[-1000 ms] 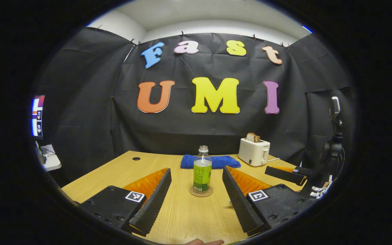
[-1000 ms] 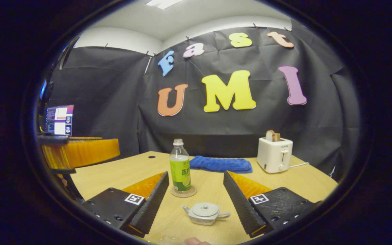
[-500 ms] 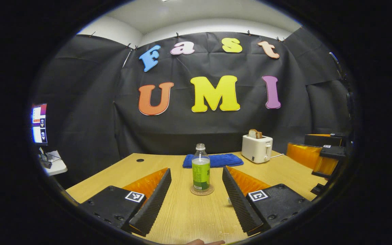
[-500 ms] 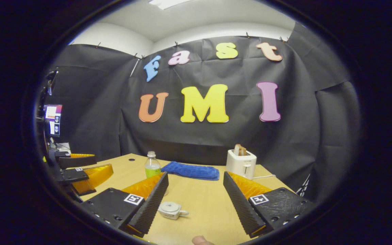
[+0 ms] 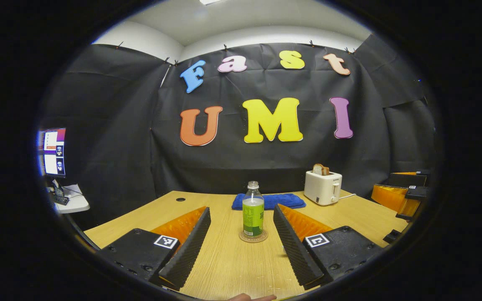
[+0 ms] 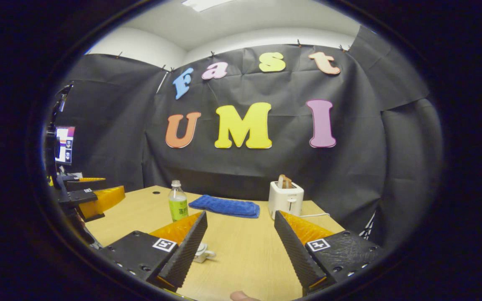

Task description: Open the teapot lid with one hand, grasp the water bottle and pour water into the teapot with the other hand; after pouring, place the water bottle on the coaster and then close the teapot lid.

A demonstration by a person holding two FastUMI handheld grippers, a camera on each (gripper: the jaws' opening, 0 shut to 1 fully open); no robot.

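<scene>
**Ana:** Left gripper view has the water bottle (image 5: 252, 210) at centre frame, upright on its coaster (image 5: 253, 236), on the worktop (image 5: 232, 263). Where does that put the task?

**Ben:** Either at the very start or at the very end, and I cannot tell which. The bottle has no cap, and it sits on the coaster where it should finish. In the right gripper view the teapot (image 6: 202, 252) is low and left of centre, half hidden behind the near finger. What I can see of its top looks like a lid in place, but I would not swear to it. If nothing has been poured, everything is left: lift the lid, pour, set the bottle back, close the lid.

**Ana:** And the grippers?

**Ben:** The left gripper (image 5: 242, 244) is spread wide and empty. The bottle stands beyond its fingertips, lined up with the gap, apart from both fingers. The right gripper (image 6: 241, 246) is just as wide and also holds nothing. The teapot lies just beside its left-hand finger, towards the tip, not squarely between the two.

**Ana:** Anything else on the worktop?

**Ben:** A blue towel (image 5: 268, 201) behind the bottle, and a white toaster (image 5: 322, 187) right of centre with bread in it. Each gripper appears at the edge of the other's view, well apart.
</scene>
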